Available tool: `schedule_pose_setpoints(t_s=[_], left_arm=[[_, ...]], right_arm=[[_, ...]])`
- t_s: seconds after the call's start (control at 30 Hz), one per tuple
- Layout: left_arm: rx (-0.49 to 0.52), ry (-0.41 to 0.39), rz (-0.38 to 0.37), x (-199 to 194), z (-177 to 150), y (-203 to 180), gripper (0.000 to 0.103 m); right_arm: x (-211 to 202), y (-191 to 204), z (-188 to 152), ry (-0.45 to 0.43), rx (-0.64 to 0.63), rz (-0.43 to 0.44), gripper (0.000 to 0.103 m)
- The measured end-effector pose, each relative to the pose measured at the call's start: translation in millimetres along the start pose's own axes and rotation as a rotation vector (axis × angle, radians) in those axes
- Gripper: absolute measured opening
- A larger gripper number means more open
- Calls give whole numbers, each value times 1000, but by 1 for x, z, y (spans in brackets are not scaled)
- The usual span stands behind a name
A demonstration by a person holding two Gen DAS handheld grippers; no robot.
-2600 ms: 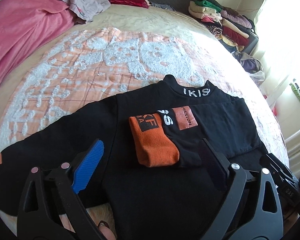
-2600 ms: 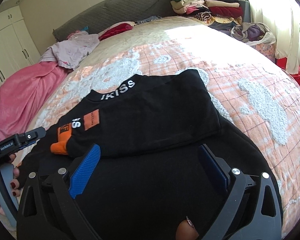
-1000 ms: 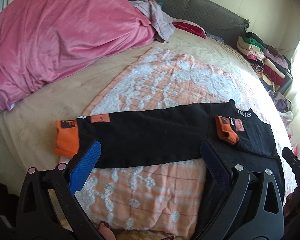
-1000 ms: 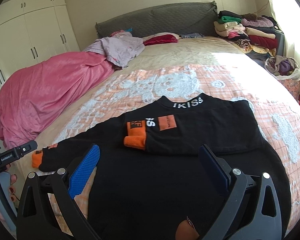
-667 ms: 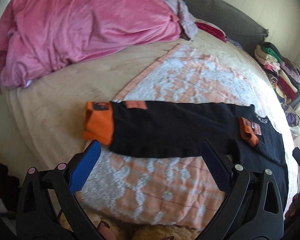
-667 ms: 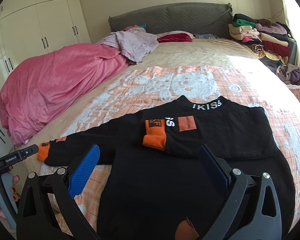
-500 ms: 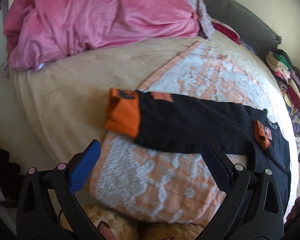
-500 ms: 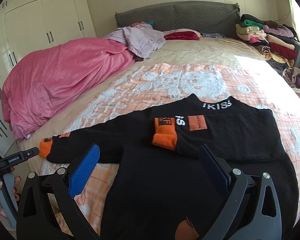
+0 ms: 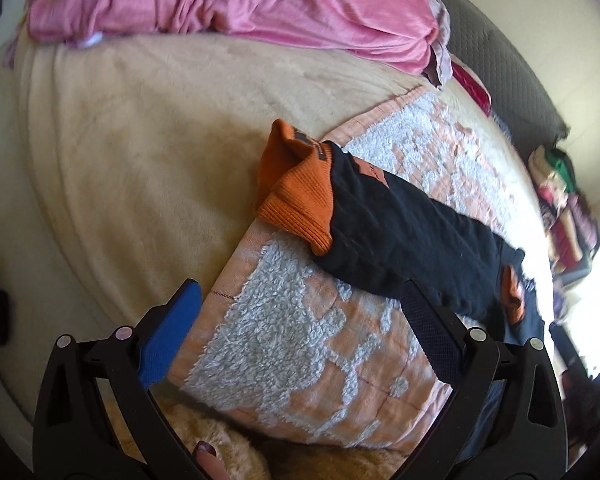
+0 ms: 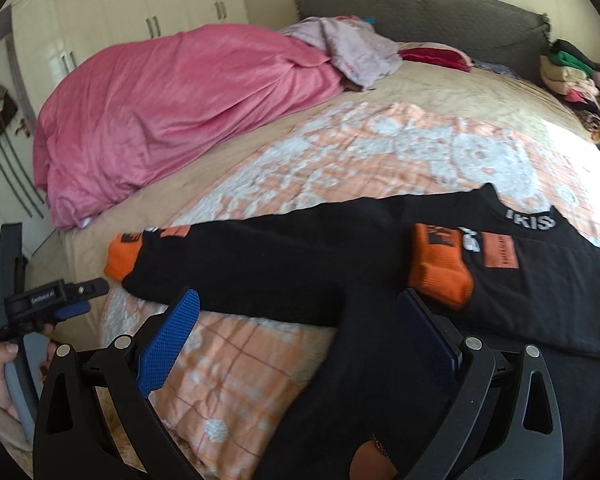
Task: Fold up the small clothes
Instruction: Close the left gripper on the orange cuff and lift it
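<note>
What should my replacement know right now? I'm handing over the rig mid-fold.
Left gripper: open, empty, aimed at the outstretched sleeve's orange cuff.
Right gripper: open, empty, over the black sweatshirt body.
Sweatshirt lies flat on the orange-and-white blanket.
Done: one sleeve is folded across the chest, its cuff below the collar.
Left: fold the outstretched sleeve in, then fold the body.

Location: a home bedroom. Indicators: a bed (image 10: 440, 92) with a padded grey headboard (image 10: 420, 12), a pink duvet (image 10: 172, 108), white built-in wardrobes (image 10: 112, 24), and stacked folded clothes (image 10: 580, 80) alongside.
</note>
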State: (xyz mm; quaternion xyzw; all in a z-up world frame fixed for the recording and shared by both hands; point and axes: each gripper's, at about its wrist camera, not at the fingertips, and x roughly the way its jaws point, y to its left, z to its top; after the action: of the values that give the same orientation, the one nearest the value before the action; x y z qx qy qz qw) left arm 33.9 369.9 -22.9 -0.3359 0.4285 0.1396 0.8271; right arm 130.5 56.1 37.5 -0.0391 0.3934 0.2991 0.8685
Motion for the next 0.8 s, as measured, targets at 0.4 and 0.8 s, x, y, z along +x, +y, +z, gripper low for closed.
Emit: schedule_pose_setpoints(t_s=[0.4, 0.8], left_arm=[[-83, -8, -33, 32, 21, -2, 50], [3, -85, -27, 28, 36, -38, 5]], right_arm=[[19, 8, -11, 36, 29, 24, 98], [4, -29, -18, 17, 146, -7, 98]])
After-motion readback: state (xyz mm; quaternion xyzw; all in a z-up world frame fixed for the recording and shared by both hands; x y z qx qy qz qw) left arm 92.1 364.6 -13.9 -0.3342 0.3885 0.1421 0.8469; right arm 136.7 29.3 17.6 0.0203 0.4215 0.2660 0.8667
